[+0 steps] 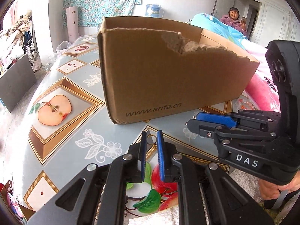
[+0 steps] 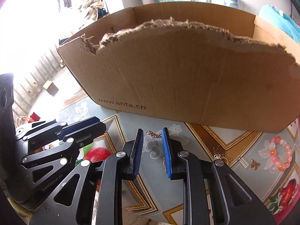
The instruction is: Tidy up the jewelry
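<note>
My left gripper [image 1: 151, 140] is nearly shut, its blue pads closed on a small gold ring [image 1: 151, 137] just above the table. In the right wrist view the left gripper [image 2: 101, 125] lies at the left with its pads close together. My right gripper [image 2: 152, 136] is open, and a short gold chain [image 2: 153, 134] lies on the table between its fingertips without the pads pressing on it. In the left wrist view the right gripper [image 1: 189, 121] reaches in from the right. A torn cardboard box [image 1: 168, 75] [image 2: 187, 75] stands right behind both grippers.
A pink bead bracelet [image 2: 281, 155] and small gold and silver charms [image 2: 243, 162] lie on the fruit-print tablecloth [image 1: 56, 86] at the right. A hand [image 1: 271, 189] grips the right tool. Behind the box are a bed and a seated person [image 1: 234, 18].
</note>
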### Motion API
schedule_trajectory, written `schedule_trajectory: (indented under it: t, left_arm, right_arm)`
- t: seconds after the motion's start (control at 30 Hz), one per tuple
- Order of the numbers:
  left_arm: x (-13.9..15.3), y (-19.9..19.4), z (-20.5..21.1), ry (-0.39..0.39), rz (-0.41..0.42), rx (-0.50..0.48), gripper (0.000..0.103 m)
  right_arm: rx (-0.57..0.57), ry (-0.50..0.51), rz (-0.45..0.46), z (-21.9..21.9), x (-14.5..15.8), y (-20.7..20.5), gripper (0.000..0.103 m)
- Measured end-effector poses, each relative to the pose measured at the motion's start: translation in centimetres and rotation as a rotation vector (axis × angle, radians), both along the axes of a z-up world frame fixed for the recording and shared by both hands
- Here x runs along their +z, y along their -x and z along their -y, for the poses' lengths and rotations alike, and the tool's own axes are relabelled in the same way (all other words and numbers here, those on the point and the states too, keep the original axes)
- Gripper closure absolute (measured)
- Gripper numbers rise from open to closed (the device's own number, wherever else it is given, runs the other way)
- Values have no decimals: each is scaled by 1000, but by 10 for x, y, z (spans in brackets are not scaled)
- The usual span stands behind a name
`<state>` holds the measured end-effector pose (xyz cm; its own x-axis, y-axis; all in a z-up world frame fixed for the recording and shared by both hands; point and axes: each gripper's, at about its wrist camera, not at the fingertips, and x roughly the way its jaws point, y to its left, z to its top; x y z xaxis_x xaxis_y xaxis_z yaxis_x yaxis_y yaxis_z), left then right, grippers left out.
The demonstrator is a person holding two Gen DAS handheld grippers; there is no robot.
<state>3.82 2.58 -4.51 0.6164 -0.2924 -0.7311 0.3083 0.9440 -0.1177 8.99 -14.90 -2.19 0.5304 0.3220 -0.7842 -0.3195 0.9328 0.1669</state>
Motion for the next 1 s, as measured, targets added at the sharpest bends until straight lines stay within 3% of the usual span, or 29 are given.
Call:
schedule_trajectory:
  t: [0.07, 0.17, 0.37, 0.77, 1.0]
  left_arm:
    - [0, -1, -1, 4, 4, 1, 93]
    - [0, -3, -3, 16, 4, -1, 93]
    - [-1, -1, -10, 36, 0, -11, 93]
    - [1, 6, -24, 60, 9, -41, 93]
    - [5, 11, -34, 67, 18, -18, 93]
  right_arm:
    - [-11, 15, 6, -3, 2, 1, 81]
    - [-15, 20, -5, -6, 1, -1, 71]
    - [41, 80, -4, -17, -1, -7, 71]
    - [84, 164, -23, -23, -1, -16, 101]
    - [65, 99, -44, -16, 5, -18, 103]
